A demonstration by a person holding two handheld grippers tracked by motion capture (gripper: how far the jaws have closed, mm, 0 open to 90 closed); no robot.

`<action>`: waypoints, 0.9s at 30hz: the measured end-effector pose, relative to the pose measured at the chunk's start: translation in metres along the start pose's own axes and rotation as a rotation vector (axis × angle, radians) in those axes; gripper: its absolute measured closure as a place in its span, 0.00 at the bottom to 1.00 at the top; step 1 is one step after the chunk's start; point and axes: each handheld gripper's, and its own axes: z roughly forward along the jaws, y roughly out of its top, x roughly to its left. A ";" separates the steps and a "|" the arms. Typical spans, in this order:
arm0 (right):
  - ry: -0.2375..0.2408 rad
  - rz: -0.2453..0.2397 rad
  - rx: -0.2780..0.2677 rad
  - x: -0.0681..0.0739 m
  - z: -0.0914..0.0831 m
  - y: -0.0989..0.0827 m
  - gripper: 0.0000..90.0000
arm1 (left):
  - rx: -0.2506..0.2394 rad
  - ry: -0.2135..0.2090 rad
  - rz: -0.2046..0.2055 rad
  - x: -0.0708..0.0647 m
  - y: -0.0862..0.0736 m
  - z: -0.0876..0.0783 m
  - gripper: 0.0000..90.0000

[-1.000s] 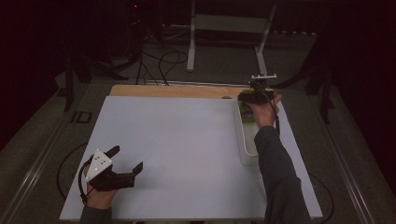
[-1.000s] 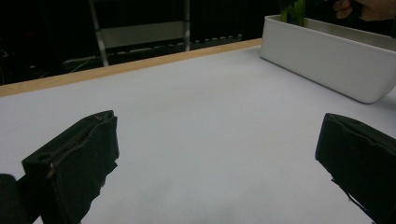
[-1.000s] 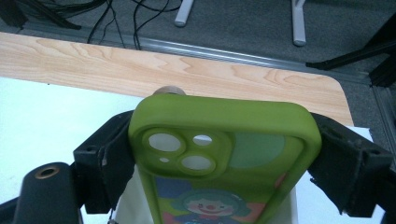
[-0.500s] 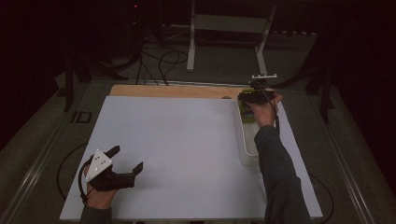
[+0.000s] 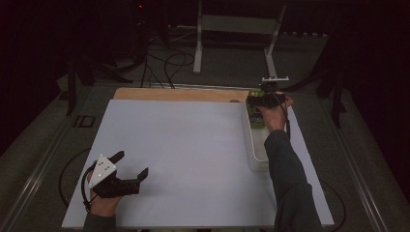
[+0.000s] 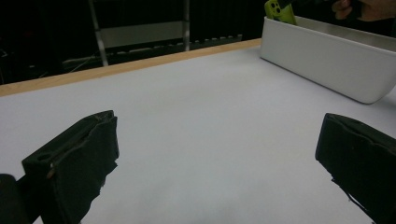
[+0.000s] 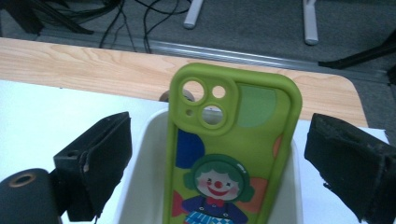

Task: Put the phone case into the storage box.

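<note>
Both tongs gape: the right gripper straddles the light, rubbery phone case, best pinched across its long edges.

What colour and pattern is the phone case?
Lime green phone case with a cartoon clown; clearest in the right gripper view.

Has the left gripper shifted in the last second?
No. The left gripper sits at the same spot near the white mat's near-left corner.

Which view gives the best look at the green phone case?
The right gripper view: the green phone case sits close, camera cutouts and clown picture plain. The high view shows it small in the white tray; the left gripper view shows its top corner above the tray wall.
</note>
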 end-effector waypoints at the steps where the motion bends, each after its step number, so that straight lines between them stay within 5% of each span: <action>1: 0.002 0.000 -0.002 0.000 -0.001 0.000 0.08 | 0.000 0.000 0.000 0.000 0.000 0.000 0.00; 27: 0.063 -0.008 -0.049 -0.007 -0.020 -0.007 0.09 | 0.003 -0.002 0.003 -0.001 0.000 0.001 0.00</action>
